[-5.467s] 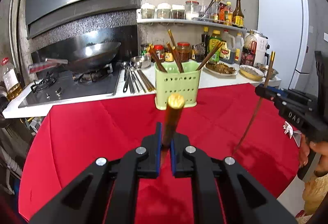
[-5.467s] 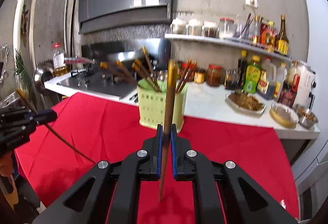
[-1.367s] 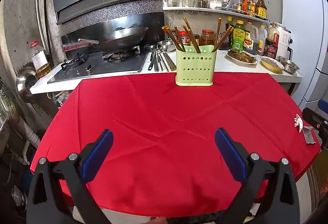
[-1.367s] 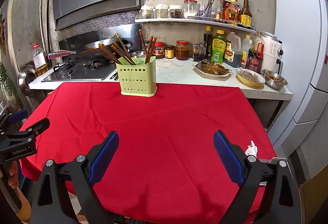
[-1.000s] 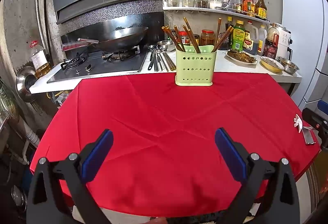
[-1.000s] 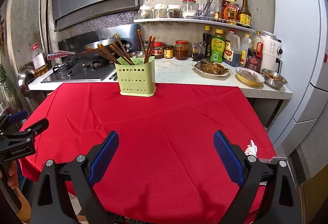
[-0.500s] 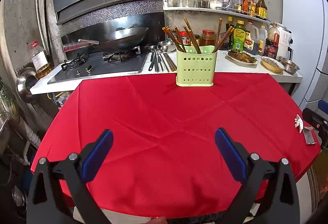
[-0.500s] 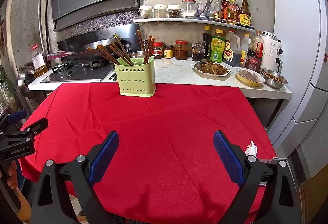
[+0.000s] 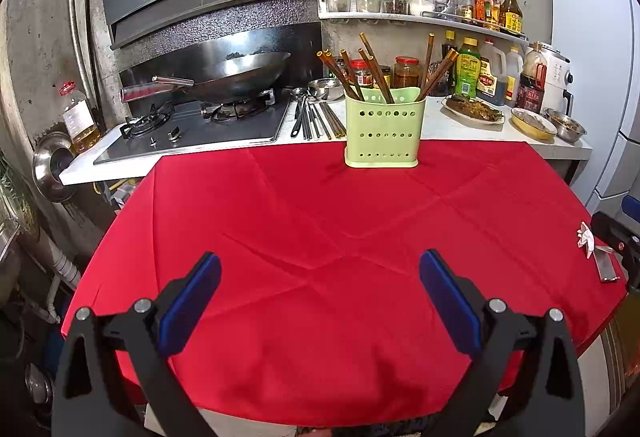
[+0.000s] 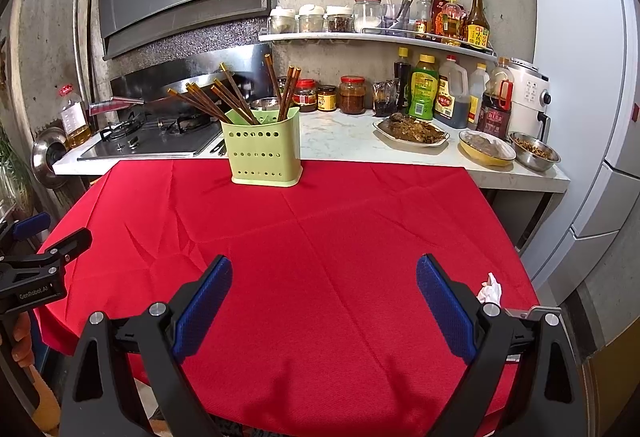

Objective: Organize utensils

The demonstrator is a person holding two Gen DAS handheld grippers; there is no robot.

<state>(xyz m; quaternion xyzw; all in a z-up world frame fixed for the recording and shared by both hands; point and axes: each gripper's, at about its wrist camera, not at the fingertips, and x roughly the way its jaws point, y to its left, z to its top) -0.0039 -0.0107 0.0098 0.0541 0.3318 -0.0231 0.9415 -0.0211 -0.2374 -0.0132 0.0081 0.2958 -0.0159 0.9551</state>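
Left wrist: left gripper (image 9: 320,265) wide, level.

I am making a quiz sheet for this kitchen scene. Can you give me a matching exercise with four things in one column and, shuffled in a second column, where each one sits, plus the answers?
Things
1. pale green perforated plastic utensil holder
2. brown wooden chopsticks
3. large steel wok
4. crumpled white tissue

Places
A. on the gas burner of the stove
B. near the right edge of the red tablecloth
C. at the far edge of the red tablecloth, by the counter
D. standing inside the green holder

Pairs: 1-C, 2-D, 3-A, 4-B
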